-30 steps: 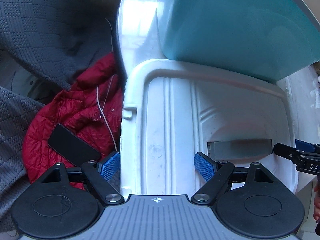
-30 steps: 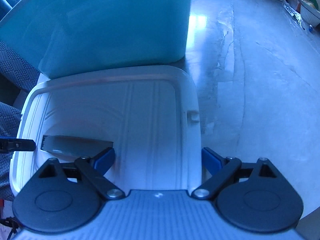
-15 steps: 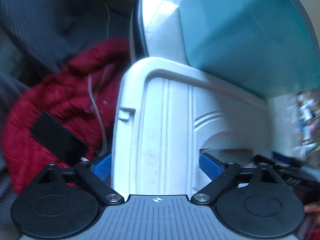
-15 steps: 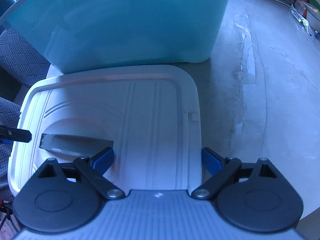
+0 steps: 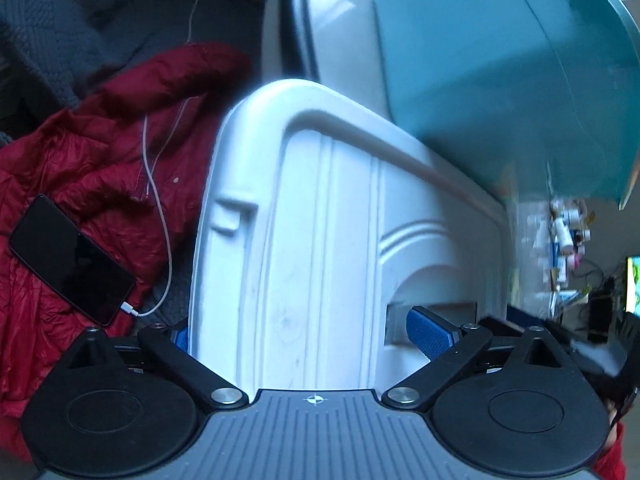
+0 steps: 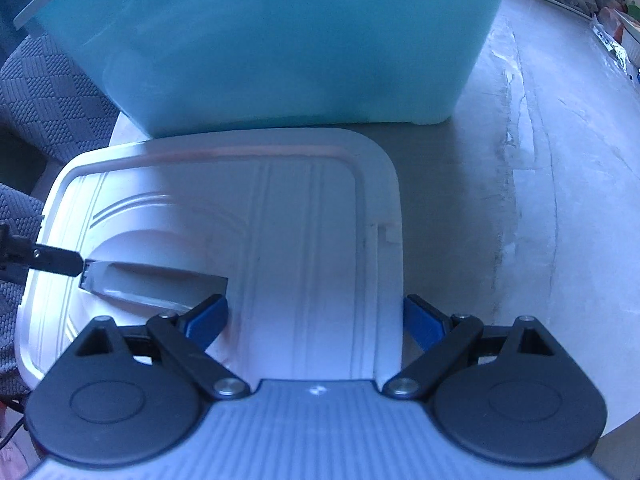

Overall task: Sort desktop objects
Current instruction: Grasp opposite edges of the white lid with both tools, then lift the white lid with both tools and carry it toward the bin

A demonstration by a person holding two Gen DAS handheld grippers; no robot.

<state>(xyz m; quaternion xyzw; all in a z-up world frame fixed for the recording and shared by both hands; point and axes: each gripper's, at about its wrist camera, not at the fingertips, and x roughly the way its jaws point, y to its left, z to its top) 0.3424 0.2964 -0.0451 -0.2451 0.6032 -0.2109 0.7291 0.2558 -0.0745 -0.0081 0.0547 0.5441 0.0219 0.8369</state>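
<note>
A white plastic lid (image 5: 320, 220) with a grey handle recess (image 6: 152, 284) is held between both grippers. My left gripper (image 5: 304, 330) is shut on the lid's left part, one pad outside the rim and the other at the recess. My right gripper (image 6: 316, 322) is shut on the right part in the same way. A teal storage bin (image 6: 280, 40) stands just beyond the lid's far edge and also fills the upper right of the left wrist view (image 5: 500, 80). A black left fingertip (image 6: 56, 260) shows at the recess's left end.
A red quilted jacket (image 5: 80, 152) lies left of the lid, with a black phone (image 5: 68, 260) and its white cable (image 5: 160, 208) on it. Grey knitted fabric (image 6: 48, 92) is at the left. Bare concrete floor (image 6: 540, 200) spreads to the right. Blurred clutter (image 5: 568, 232) sits far right.
The lid stays fixed in both grippers while the surroundings shift. The teal bin looks farther off with its lower corner now showing. The left view has swung, bringing room clutter in at the right.
</note>
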